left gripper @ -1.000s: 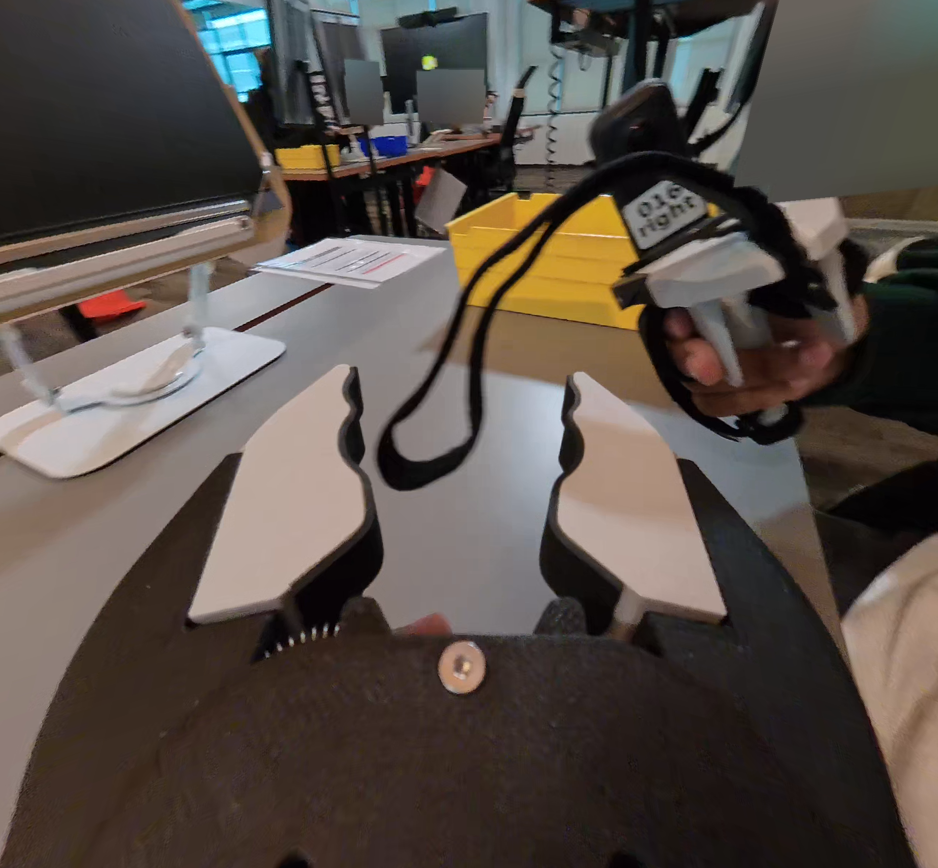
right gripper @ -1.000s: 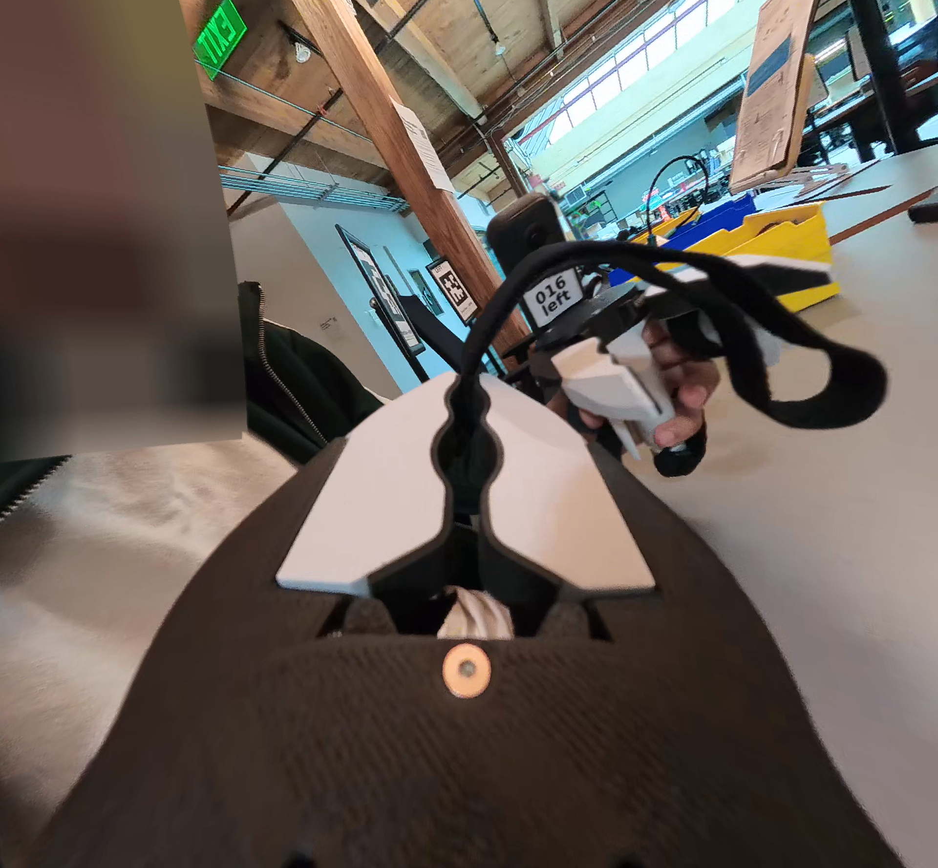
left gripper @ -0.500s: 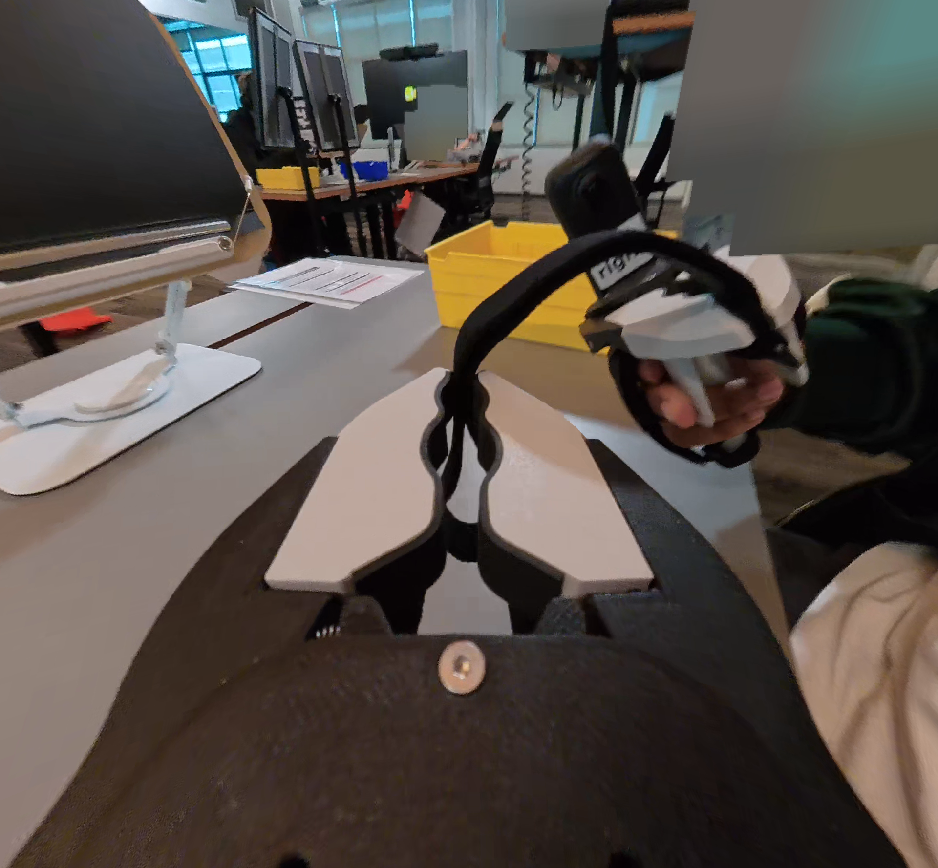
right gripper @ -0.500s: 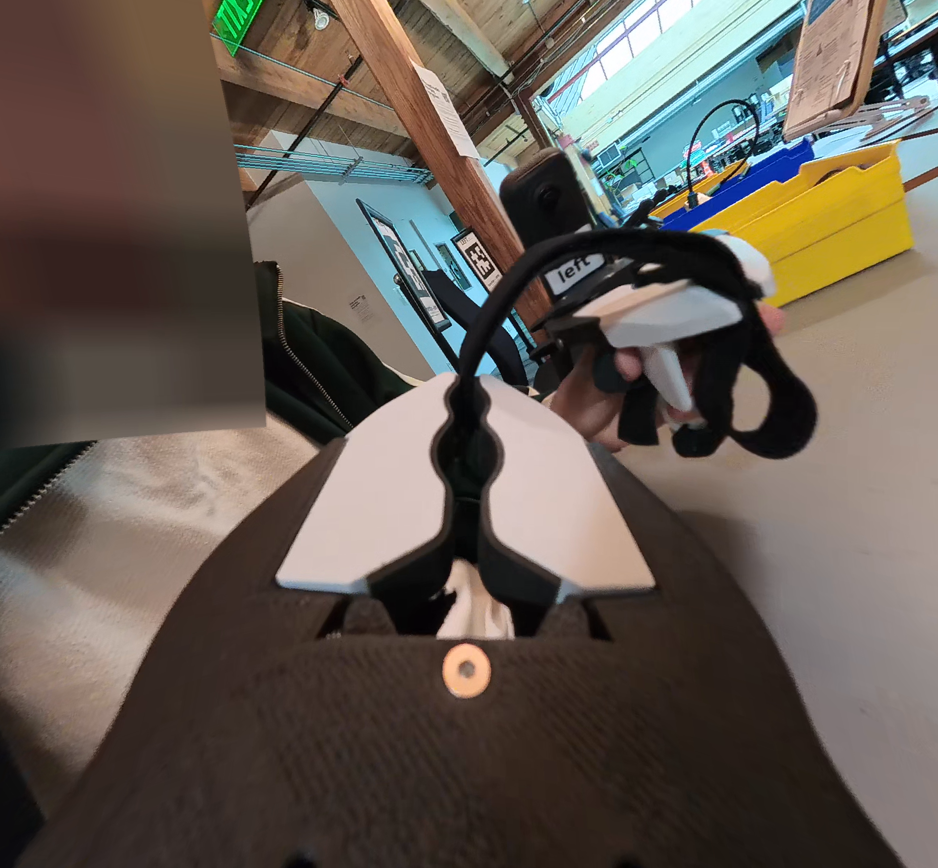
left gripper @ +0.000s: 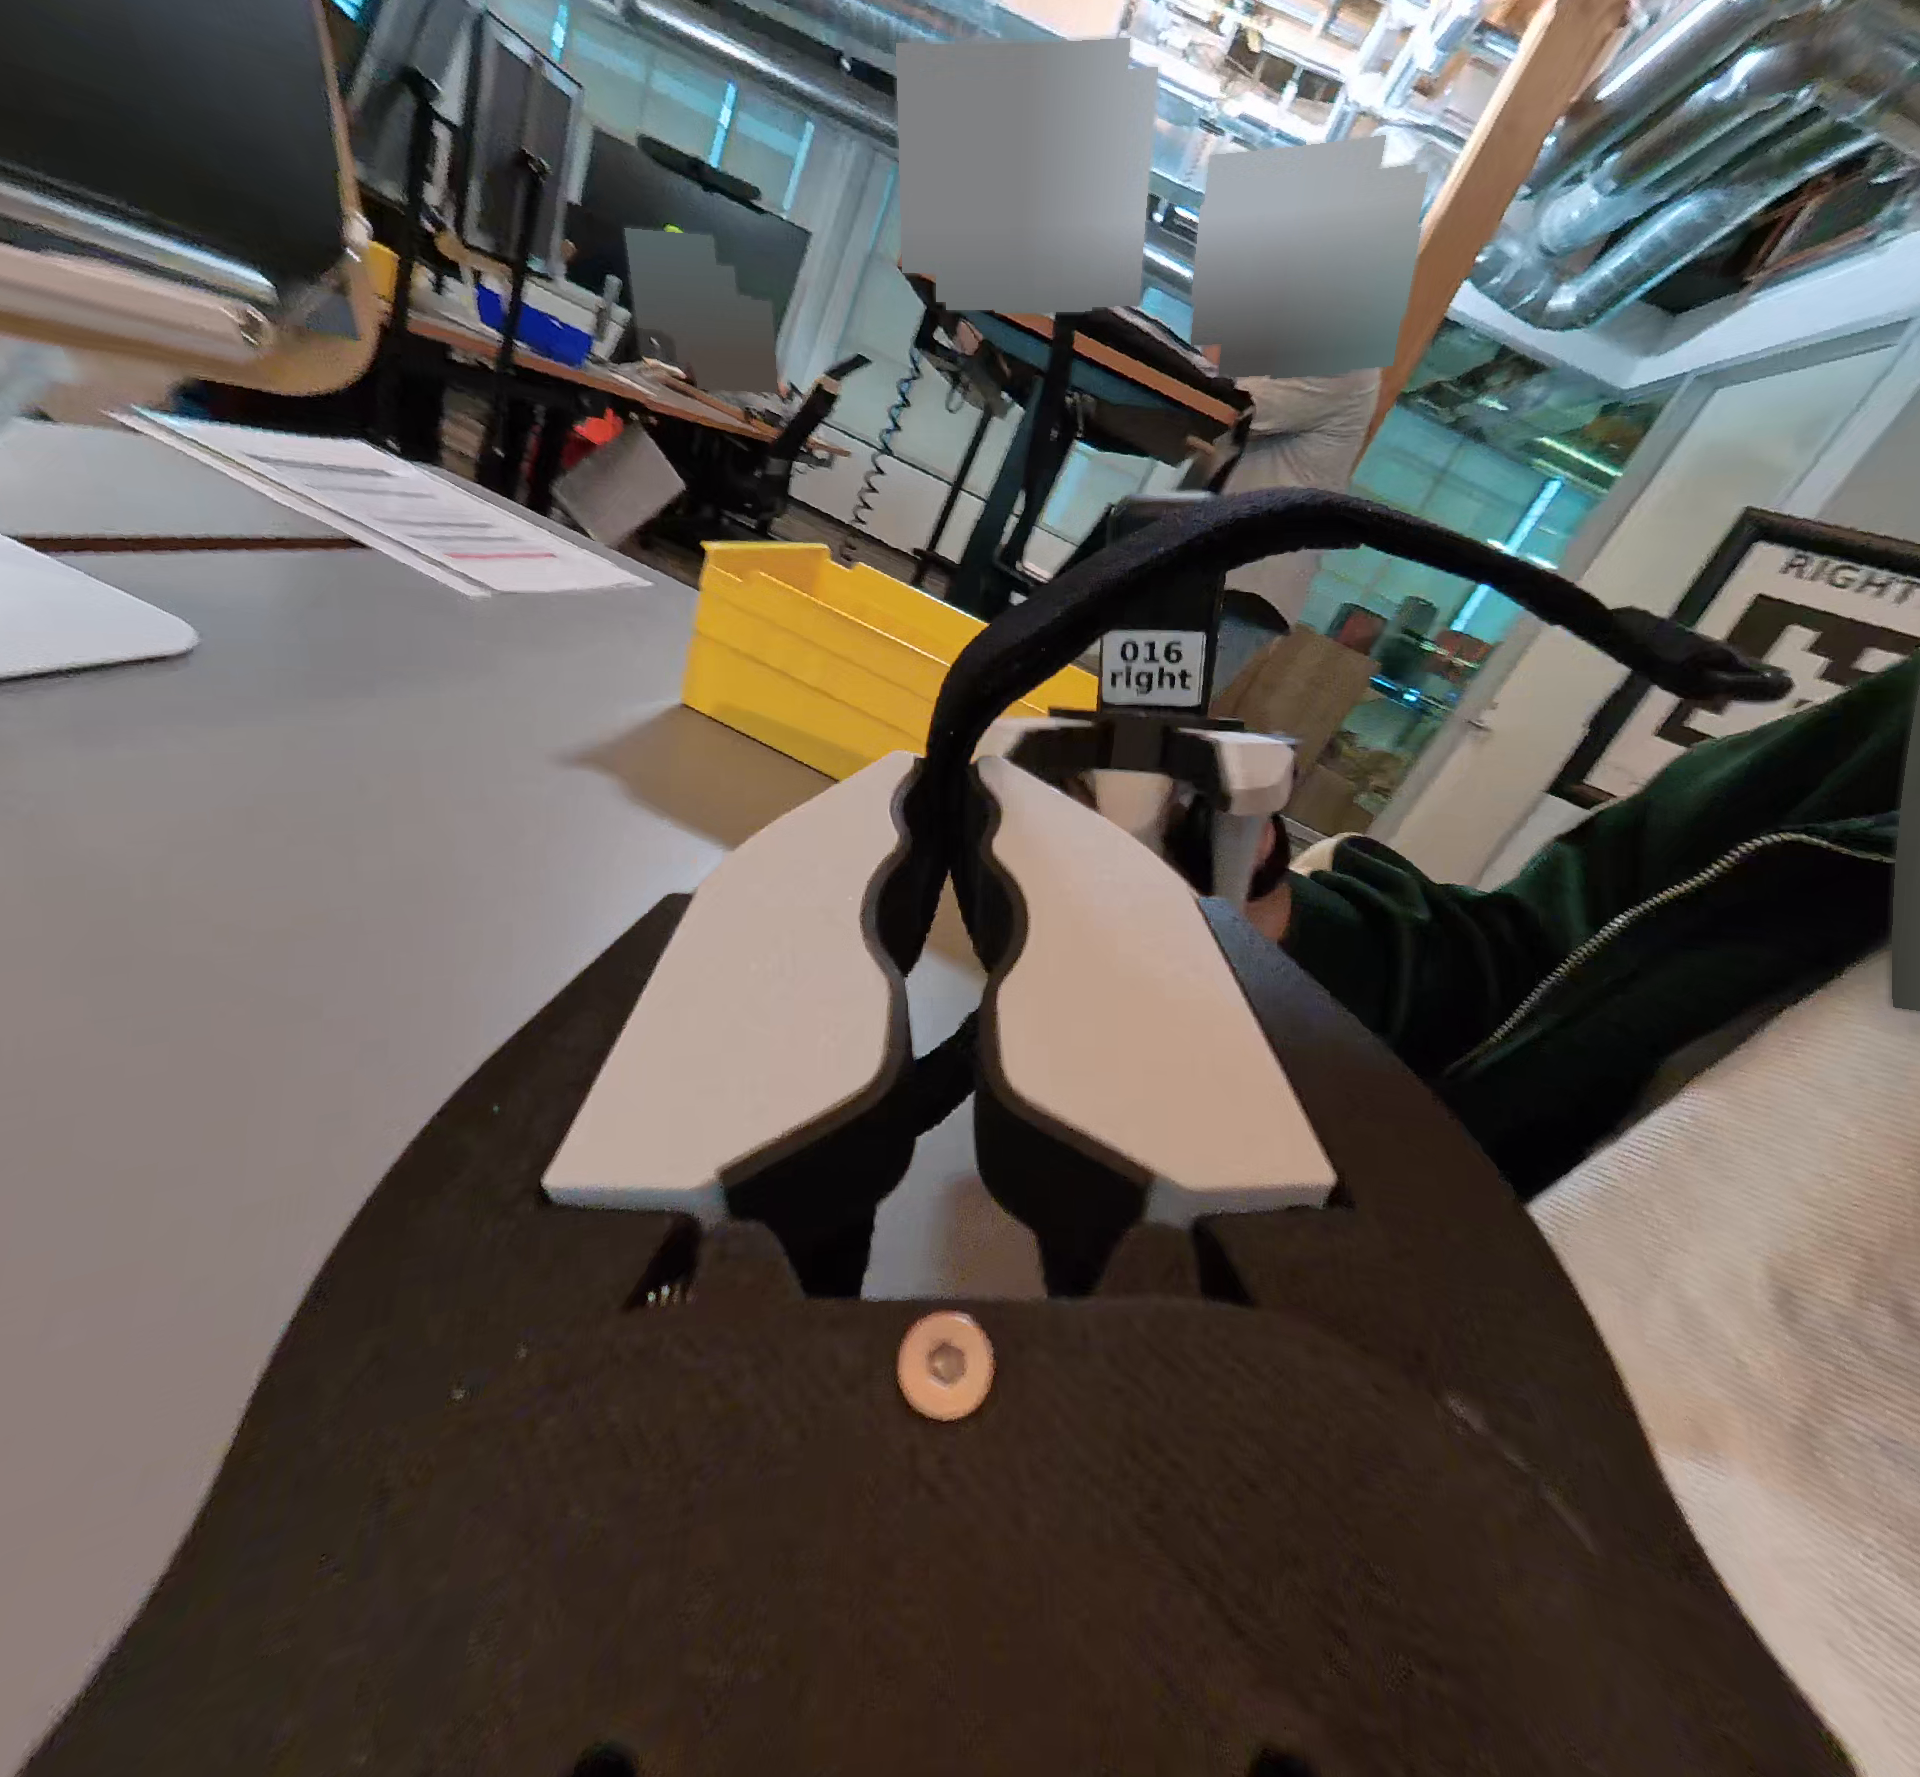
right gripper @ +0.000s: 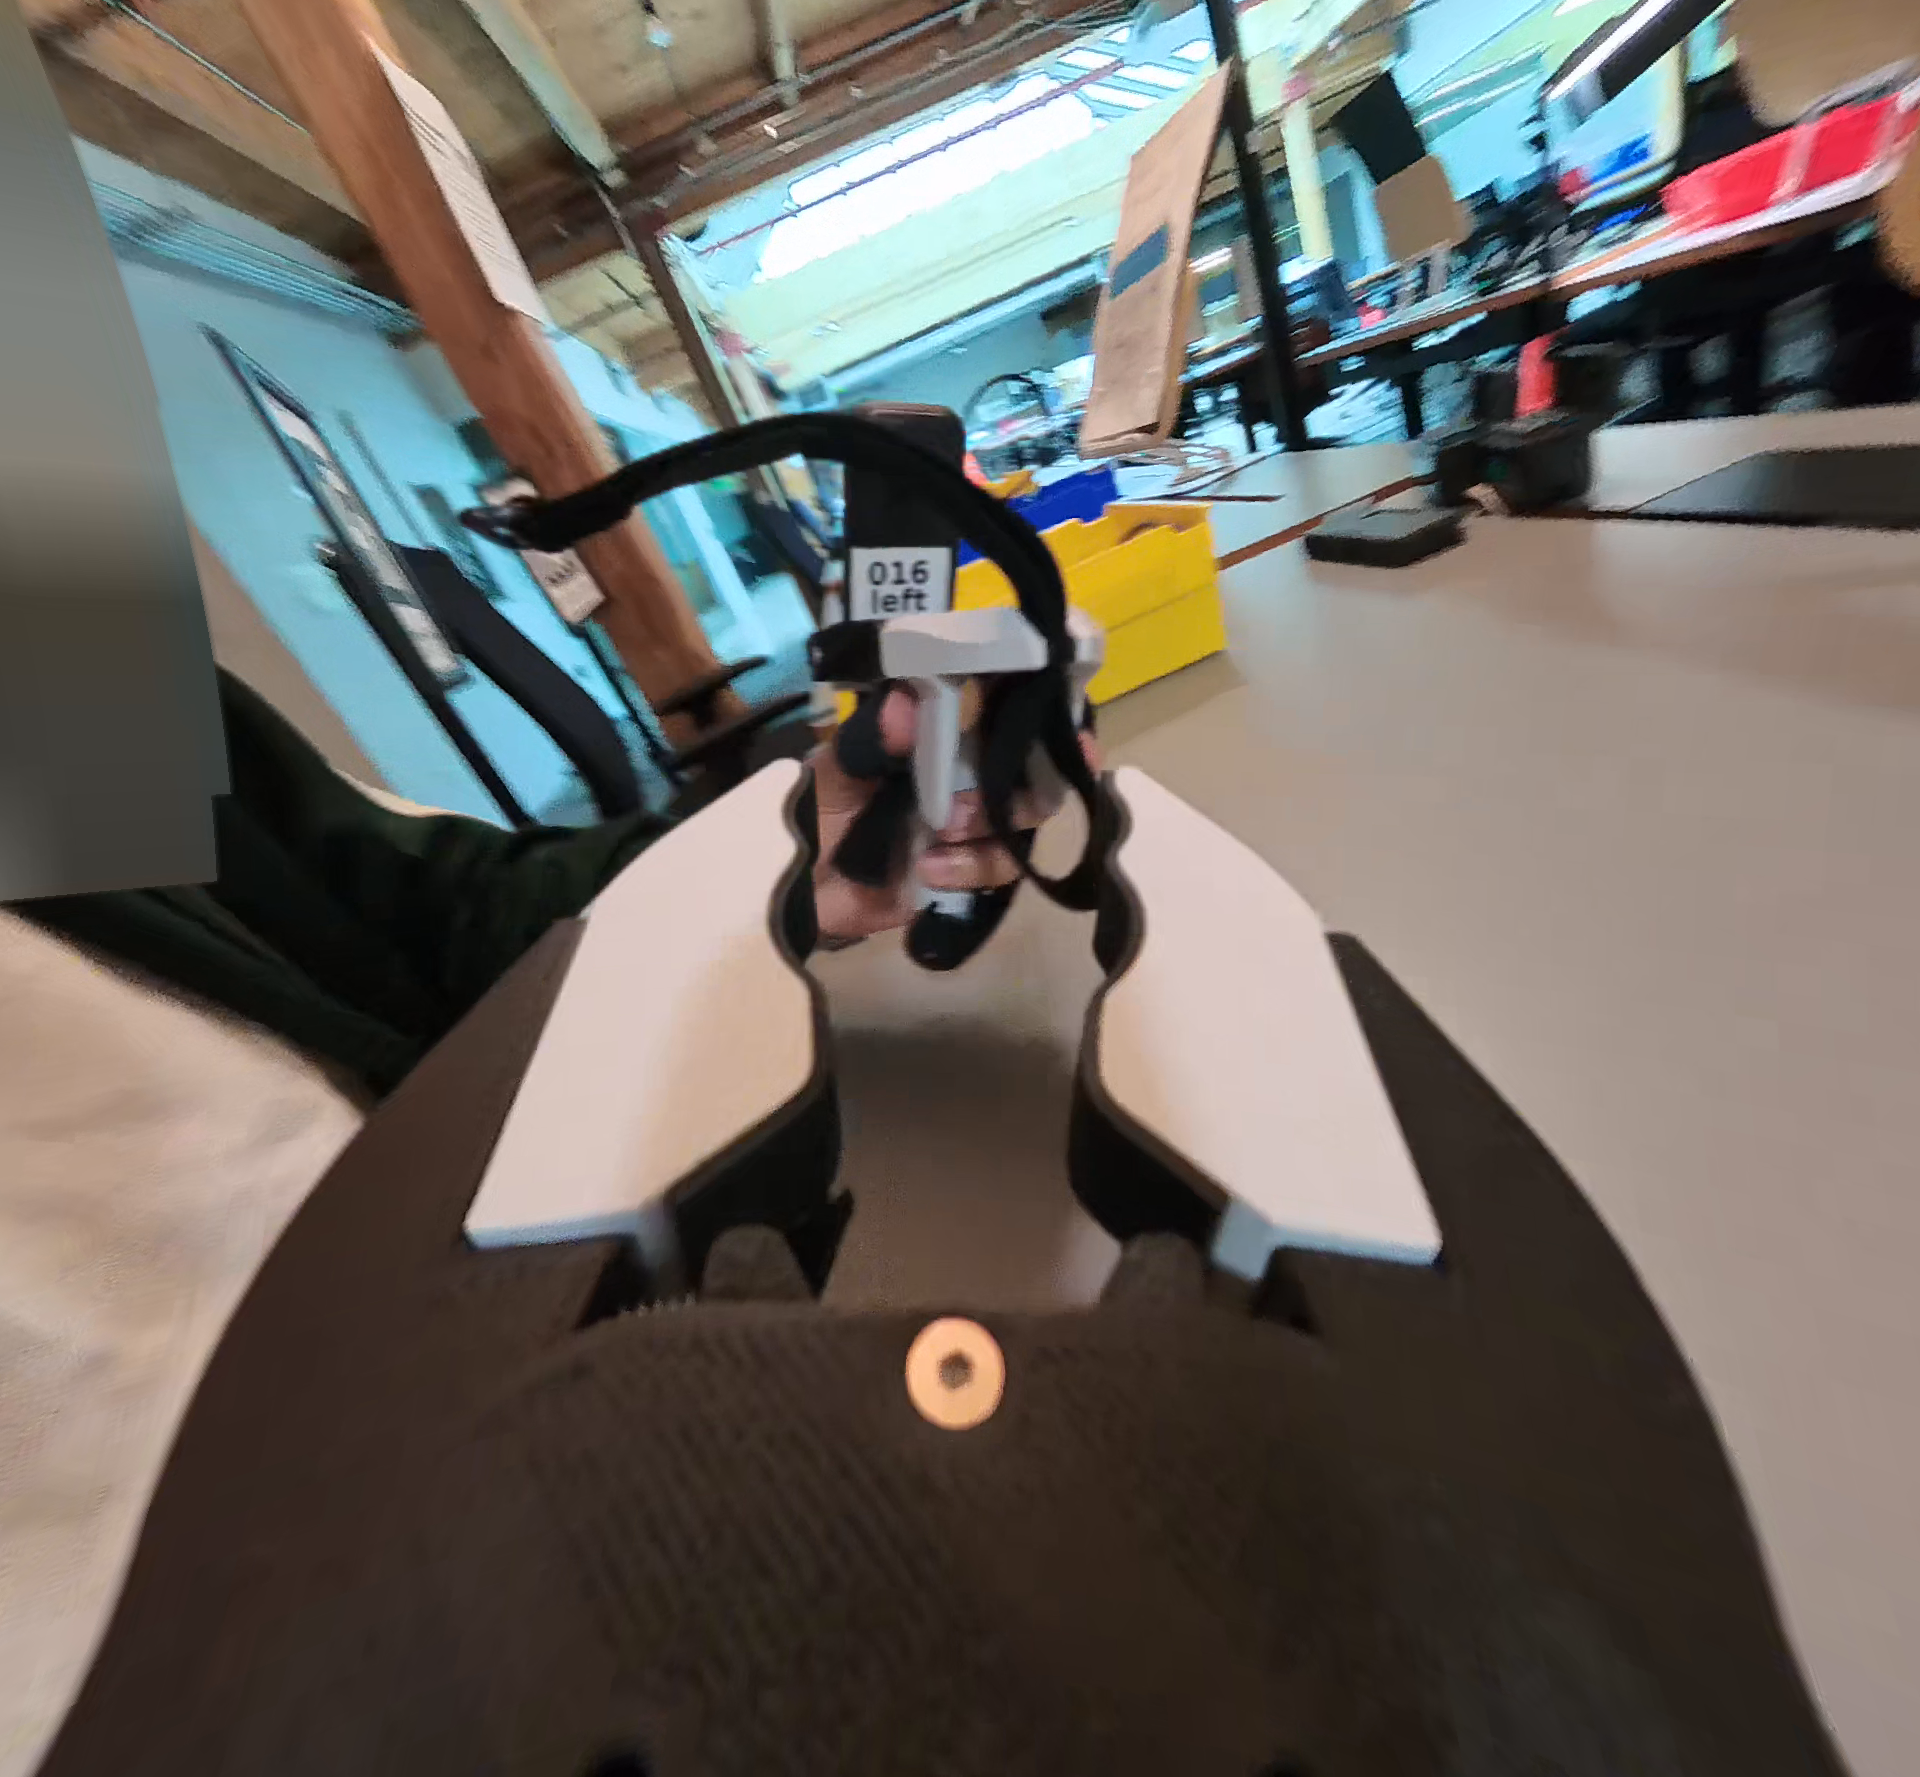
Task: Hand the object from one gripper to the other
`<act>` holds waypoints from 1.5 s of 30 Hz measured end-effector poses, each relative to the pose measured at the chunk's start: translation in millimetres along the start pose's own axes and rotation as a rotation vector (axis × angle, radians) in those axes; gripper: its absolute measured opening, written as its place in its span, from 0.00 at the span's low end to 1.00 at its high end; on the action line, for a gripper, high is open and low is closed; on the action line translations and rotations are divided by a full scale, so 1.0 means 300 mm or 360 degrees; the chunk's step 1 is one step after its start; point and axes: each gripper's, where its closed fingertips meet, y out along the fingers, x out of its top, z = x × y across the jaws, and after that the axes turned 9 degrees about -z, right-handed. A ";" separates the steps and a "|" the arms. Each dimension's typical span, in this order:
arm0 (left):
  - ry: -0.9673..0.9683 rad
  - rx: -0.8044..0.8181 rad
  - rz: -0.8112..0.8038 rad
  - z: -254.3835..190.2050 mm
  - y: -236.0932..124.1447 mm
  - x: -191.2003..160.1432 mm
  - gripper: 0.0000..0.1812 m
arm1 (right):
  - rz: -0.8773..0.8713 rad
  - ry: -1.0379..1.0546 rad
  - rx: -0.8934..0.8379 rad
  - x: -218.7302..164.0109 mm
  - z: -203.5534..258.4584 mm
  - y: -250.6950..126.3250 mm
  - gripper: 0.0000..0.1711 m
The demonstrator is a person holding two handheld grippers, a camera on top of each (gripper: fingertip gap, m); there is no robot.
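— Both claws have the same build: flat white finger plates with wavy black inner edges, set in a grainy black housing with a single metal screw. See the left gripper (left gripper: 940,828)? Its jaws are clenched on the black strap (left gripper: 1288,532).

— Is that strap cloth?

— It looks like soft woven webbing, matte and narrow. It's pinched near the fingertips, then it arches up and over to the side and ends in a darker tip in front of the green sleeve (left gripper: 1558,917). A loose loop of it hangs below the left gripper, above the table (right gripper: 1558,792).

— And the other claw?

— The right gripper (right gripper: 956,854) is released, its plates spread wide with bare tabletop showing between them. Nothing sits in it. It faces the left gripper head on, close but not touching the strap.

— What's around them?

— Take the yellow bin (left gripper: 831,657) as your mark: hard glossy plastic, box-shaped with stepped walls, sitting on the smooth grey table. The left gripper's tips are just in front of it. A printed sheet of paper (left gripper: 395,506) lies flat on the table, off to the side of the bin. Beyond the bin stands a slanted wooden post (right gripper: 416,273).
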 end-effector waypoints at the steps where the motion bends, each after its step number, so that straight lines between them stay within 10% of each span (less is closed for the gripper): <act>1: -0.0049 -0.0037 0.0039 -0.009 0.008 -0.018 0.02 | 0.0009 -0.0097 -0.0037 0.005 -0.009 -0.005 0.30; 13: -0.0379 -0.0346 0.0454 -0.132 0.076 -0.223 0.02 | 0.0104 -0.0825 -0.0054 0.008 0.033 0.000 0.25; 16: -0.0416 -0.0374 0.0498 -0.143 0.078 -0.245 0.02 | 0.0084 -0.0932 -0.0030 0.022 0.061 -0.001 0.06; 23: -0.0457 -0.0447 0.0494 -0.165 0.077 -0.244 0.02 | 0.0077 -0.0810 -0.0029 0.032 0.062 -0.007 0.03; 31: -0.0246 -0.0255 0.0274 -0.095 0.089 -0.176 0.33 | 0.0133 -0.0372 -0.0114 0.018 -0.002 -0.027 0.03; 45: 0.0492 -0.0245 0.0151 -0.186 0.087 -0.066 0.01 | 0.0398 0.0167 0.0045 -0.126 0.044 0.021 0.04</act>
